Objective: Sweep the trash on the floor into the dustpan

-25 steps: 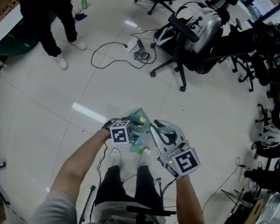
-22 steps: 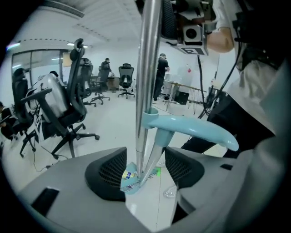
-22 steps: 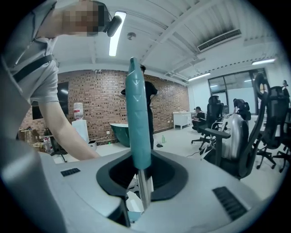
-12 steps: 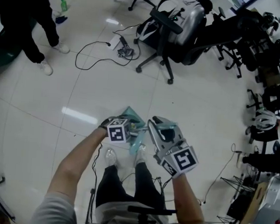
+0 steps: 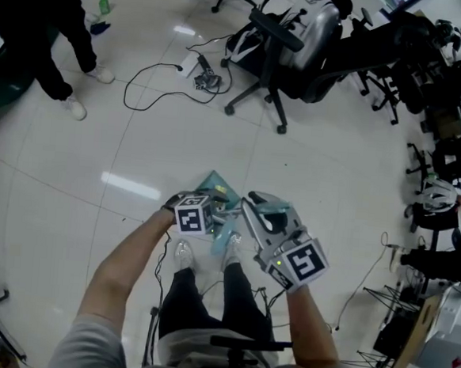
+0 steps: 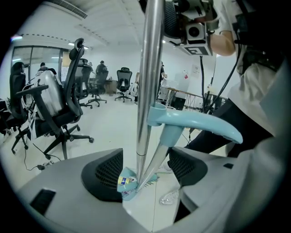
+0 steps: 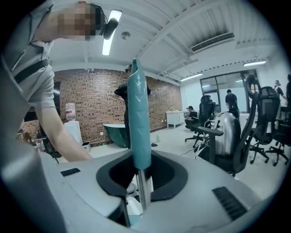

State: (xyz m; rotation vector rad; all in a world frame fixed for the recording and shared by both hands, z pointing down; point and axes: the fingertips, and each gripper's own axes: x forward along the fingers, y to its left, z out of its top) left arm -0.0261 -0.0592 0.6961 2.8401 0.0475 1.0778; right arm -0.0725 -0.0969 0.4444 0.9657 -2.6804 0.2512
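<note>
A teal dustpan [image 5: 213, 184] rests on the white floor in front of the person's shoes, with a small yellow-and-blue wrapper [image 6: 123, 181] lying in it. Its slanted metal stem ends in a curved teal handle [image 6: 200, 124], whose clip rings a vertical silver broom pole [image 6: 151, 68]. My left gripper [image 6: 145, 170] is open; its jaws have just been opening, and the pole and stem stand between them untouched. My right gripper [image 7: 141, 182] is shut on the broom pole just under its teal grip [image 7: 138, 123]. In the head view, the left gripper [image 5: 219, 212] and right gripper [image 5: 259, 207] are side by side above the dustpan.
Black office chairs [image 5: 283, 40] stand beyond the dustpan, with more at the right. A black cable and a power strip [image 5: 198, 67] lie on the floor. A person in dark clothes [image 5: 43, 37] stands at the upper left near a green bottle [image 5: 105, 4].
The head view has shifted slightly, so the chairs and cable sit higher in the picture. Both grippers stay close together over the dustpan.
</note>
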